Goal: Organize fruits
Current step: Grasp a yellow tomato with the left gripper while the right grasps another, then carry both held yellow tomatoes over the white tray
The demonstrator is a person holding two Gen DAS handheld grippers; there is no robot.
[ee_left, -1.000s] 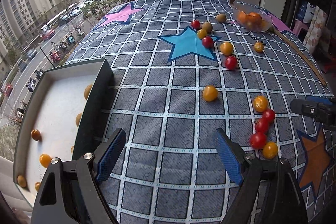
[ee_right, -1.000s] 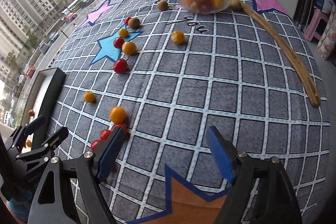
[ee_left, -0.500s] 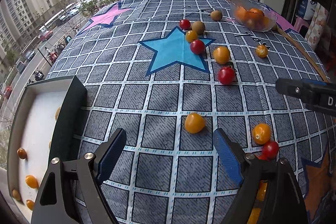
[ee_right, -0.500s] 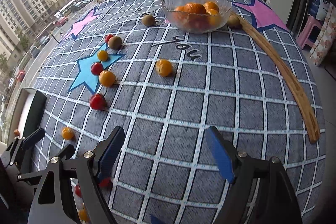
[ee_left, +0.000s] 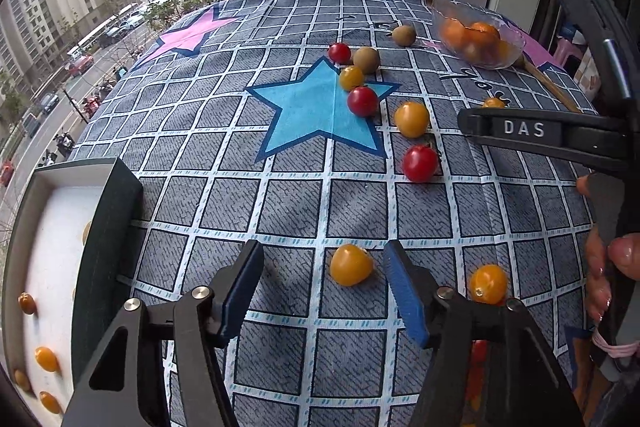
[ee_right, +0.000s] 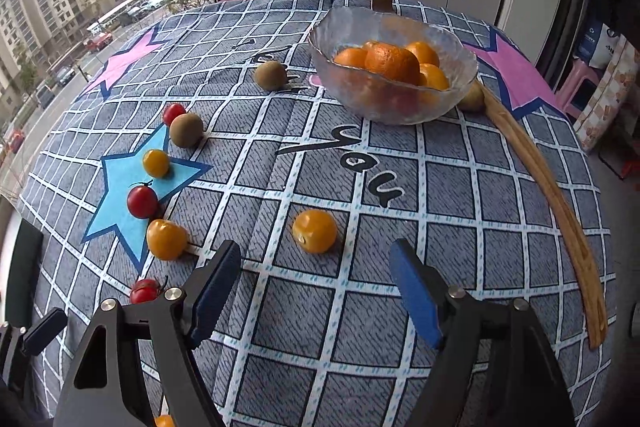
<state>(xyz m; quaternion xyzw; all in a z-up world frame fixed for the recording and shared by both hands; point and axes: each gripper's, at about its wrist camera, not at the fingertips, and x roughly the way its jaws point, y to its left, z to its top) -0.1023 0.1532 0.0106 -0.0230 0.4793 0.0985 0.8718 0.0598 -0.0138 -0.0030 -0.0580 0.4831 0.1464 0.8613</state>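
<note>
The left gripper (ee_left: 322, 287) hangs with jaws spread around a small yellow cherry tomato (ee_left: 351, 264) on the grey checked tablecloth (ee_left: 224, 195), open cloth ahead, the dark-walled white tray (ee_left: 102, 239) lying leftward. The right gripper (ee_right: 316, 291) gapes empty before another yellow tomato (ee_right: 314, 230); beyond stands a clear glass bowl of oranges (ee_right: 394, 67).

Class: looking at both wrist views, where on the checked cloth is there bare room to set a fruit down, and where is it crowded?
Bare: the squares between the tray and the blue star, and the stretch between the lone yellow tomato and the wooden strip. Crowded: the star's right edge, where tomatoes and a kiwi cluster, and around the glass bowl.
</note>
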